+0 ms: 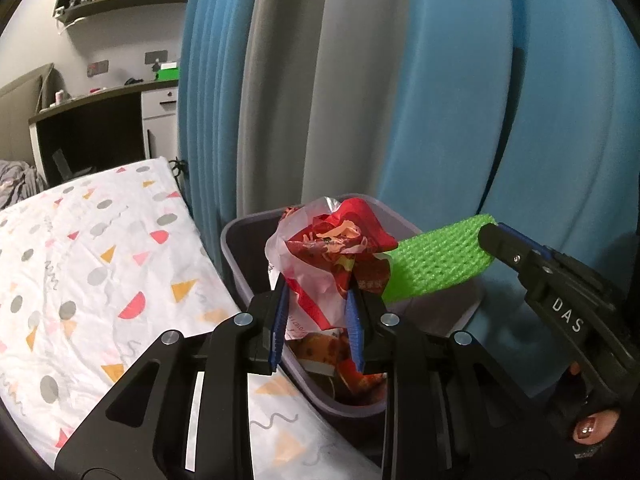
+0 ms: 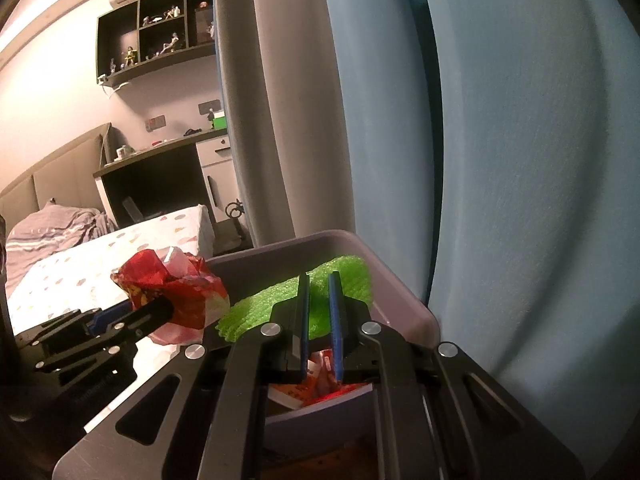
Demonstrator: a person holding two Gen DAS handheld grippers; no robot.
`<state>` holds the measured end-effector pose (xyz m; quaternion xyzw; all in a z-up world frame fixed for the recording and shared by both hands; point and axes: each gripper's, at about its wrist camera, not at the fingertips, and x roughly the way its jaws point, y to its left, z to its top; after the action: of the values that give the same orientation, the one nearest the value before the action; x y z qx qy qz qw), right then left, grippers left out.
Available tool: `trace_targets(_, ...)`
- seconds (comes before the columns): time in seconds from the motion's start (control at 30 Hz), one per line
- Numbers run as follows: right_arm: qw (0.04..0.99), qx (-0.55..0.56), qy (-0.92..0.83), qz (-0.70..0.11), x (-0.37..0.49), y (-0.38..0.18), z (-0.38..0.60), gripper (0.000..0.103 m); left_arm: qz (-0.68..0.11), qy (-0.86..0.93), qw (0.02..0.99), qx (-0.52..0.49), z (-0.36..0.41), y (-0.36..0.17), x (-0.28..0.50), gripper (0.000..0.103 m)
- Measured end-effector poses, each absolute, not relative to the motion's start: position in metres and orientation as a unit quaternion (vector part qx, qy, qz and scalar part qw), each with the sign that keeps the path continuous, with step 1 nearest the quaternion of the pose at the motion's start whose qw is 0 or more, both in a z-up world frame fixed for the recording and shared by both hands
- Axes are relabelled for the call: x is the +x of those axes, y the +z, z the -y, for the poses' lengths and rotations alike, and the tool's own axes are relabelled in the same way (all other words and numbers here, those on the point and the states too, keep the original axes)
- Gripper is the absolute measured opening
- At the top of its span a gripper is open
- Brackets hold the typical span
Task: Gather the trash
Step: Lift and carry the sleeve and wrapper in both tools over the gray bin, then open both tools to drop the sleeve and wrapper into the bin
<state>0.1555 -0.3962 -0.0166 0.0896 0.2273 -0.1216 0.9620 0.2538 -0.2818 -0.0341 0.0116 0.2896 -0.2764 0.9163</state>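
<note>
- Trash first: a crumpled red wrapper bundle, tangled with thin clear plastic, sits pinched in the left tongs, blue pads pressing on both sides of it.
- It hangs right over the open grey bin, at the rim nearest the bed.
- Over to the other side: the right tongs are nearly pressed together, gripping a strip of green foam netting by its end.
- That netting stretches across above the bin's mouth, its free end just beside the red bundle.
- Down inside the bin, more wrappers in red and orange are lying at the bottom.
- Bin stands between the patterned bed sheet and the blue and grey curtains.
- A fingertip with a polished nail shows on the right handle.
</note>
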Motion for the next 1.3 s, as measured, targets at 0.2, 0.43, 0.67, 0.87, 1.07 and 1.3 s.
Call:
trace_targets(0.2, 0.961, 0.086, -0.125, -0.232, 0.168, -0.016, 0.396, 0.010, -0.296, -0.282, 0.913, 0.015, 0.289, -0.037, 0.260, 0.025)
trace_targets(0.43, 0.959, 0.084, -0.128, -0.238, 0.174, -0.020, 0.395, 0.010, -0.306, -0.291, 0.906, 0.015, 0.292, -0.045, 0.265, 0.025)
trace_targets(0.67, 0.958, 0.081, -0.129, -0.242, 0.177, -0.022, 0.396, 0.010, -0.314, -0.301, 0.901, 0.016, 0.296, -0.052, 0.272, 0.027)
trace_targets(0.87, 0.958, 0.081, -0.128, -0.245, 0.179, -0.024, 0.395, 0.011, -0.324, -0.305, 0.896, 0.013, 0.296, -0.062, 0.277, 0.029)
trace_targets(1.07, 0.957, 0.082, -0.125, -0.249, 0.181, -0.026, 0.394, 0.011, -0.327, -0.308, 0.894, 0.012, 0.295, -0.066, 0.278, 0.042)
trace_targets(1.3, 0.957, 0.094, -0.114, -0.250, 0.183, -0.028, 0.396, 0.014, -0.322, -0.287, 0.902, -0.009, 0.279, -0.064, 0.279, 0.078)
